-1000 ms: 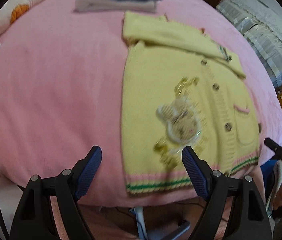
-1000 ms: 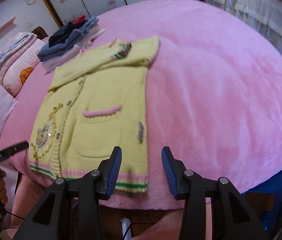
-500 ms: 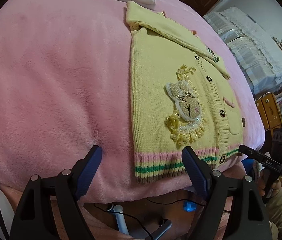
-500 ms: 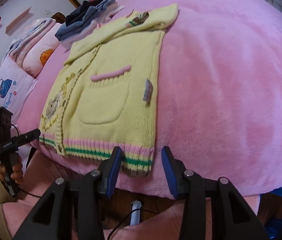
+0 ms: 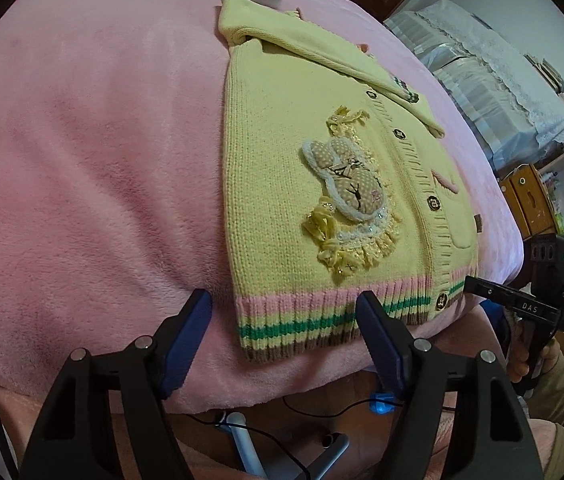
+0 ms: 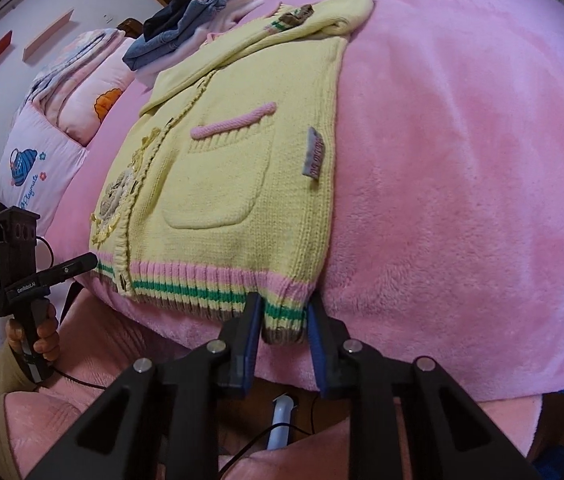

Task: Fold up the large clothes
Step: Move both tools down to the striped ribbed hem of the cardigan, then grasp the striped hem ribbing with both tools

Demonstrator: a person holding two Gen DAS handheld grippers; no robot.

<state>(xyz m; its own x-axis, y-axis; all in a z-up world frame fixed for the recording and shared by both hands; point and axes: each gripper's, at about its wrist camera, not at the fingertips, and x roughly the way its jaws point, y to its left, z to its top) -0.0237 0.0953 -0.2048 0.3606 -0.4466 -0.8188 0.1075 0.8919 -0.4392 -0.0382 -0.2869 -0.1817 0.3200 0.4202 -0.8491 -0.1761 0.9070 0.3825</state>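
A yellow knitted cardigan (image 5: 290,184) with a bunny patch and a pink, green and brown striped hem lies flat on a pink blanket (image 5: 82,160), sleeves folded across its top. My left gripper (image 5: 284,316) is open, its jaws either side of the hem's left corner. My right gripper (image 6: 284,314) is partly open, its jaws standing either side of the hem's right corner (image 6: 282,320) without pinching it. The cardigan also shows in the right wrist view (image 6: 234,160). The other gripper appears at the edge of each view.
A stack of folded clothes (image 6: 186,28) lies beyond the cardigan's collar. Pillows (image 6: 54,128) sit at the far left in the right wrist view. The blanket edge drops off just below the hem. Furniture with white covers (image 5: 494,92) stands to the right.
Both grippers have moved in toward the cardigan's hem. The right jaws have narrowed around the right hem corner. The left jaws now straddle the left hem corner.
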